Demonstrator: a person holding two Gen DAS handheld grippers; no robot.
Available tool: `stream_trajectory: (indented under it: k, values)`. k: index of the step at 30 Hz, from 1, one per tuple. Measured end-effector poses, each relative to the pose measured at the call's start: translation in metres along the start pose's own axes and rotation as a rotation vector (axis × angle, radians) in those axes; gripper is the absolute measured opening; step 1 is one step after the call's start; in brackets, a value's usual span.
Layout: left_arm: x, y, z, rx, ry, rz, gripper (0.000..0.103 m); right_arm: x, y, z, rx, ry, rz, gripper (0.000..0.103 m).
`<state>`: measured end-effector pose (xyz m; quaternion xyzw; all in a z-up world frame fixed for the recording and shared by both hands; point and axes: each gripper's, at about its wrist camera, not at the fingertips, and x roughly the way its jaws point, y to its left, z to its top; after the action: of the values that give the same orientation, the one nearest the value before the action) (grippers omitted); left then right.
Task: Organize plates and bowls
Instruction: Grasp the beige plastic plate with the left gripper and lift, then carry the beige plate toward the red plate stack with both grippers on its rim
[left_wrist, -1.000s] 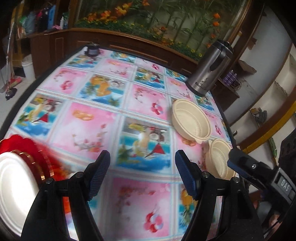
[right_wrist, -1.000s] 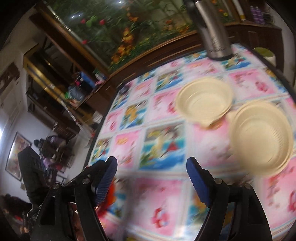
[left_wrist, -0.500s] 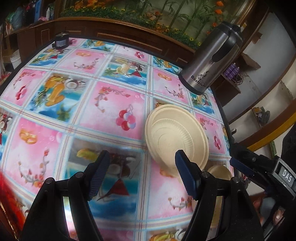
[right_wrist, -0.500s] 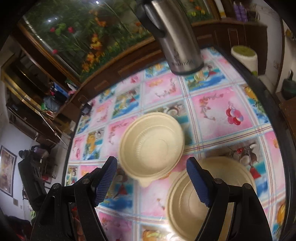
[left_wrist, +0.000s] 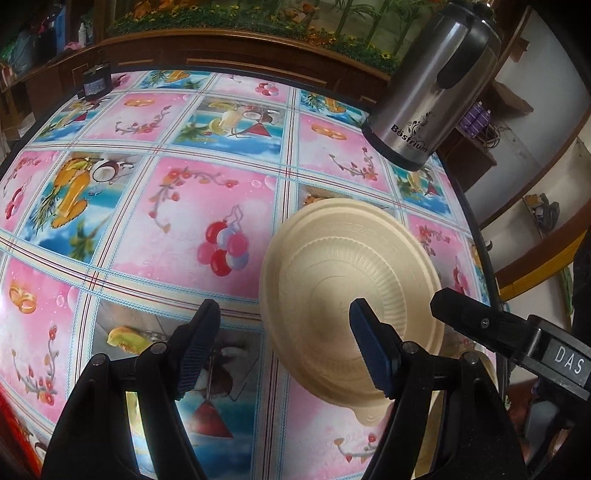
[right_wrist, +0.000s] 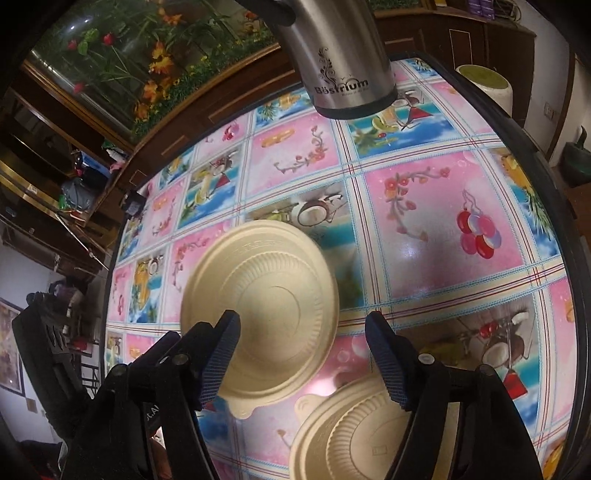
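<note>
Right wrist: 2 cream bowls (right_wrist: 266, 295), 1 flask (right_wrist: 347, 66)

The surface (left_wrist: 221, 206) has a shiny cloth with pink and blue squares, showing fruit, flowers and balloons. Two cream bowls sit on it. One bowl (right_wrist: 266, 295) is open side up, and the second bowl (right_wrist: 354, 435) is just beside it, nearer the edge. A tall silver jug (left_wrist: 432, 92) stands farther back. A small dark box (left_wrist: 96, 83) sits at the far edge.

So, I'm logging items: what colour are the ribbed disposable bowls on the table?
Pale cream-beige ribbed disposable bowls, plain and unprinted; clearest in the right wrist view.
</note>
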<state>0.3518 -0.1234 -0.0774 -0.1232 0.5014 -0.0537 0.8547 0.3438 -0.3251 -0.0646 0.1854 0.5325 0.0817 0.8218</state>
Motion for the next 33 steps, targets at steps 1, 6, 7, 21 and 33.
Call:
stream_trajectory:
  k: [1, 6, 7, 21, 33]
  values:
    - [0.002, -0.001, 0.0, 0.003, -0.001, 0.005, 0.072, 0.002, -0.001, 0.0, 0.001, 0.003, -0.003, 0.072]
    - [0.01, -0.005, -0.002, 0.022, 0.006, 0.032, 0.072, 0.013, -0.001, 0.0, -0.01, 0.029, -0.024, 0.065]
    - [0.012, -0.005, -0.002, 0.024, 0.007, 0.035, 0.072, 0.014, -0.001, 0.001, -0.009, 0.03, -0.03, 0.064]
    - [0.028, -0.009, -0.005, 0.069, 0.034, 0.089, 0.036, 0.028, -0.005, 0.0, -0.022, 0.065, -0.093, 0.03]
    - [0.02, -0.007, -0.007, 0.097, 0.026, 0.1, 0.017, 0.024, 0.005, -0.007, -0.046, 0.059, -0.07, 0.013]
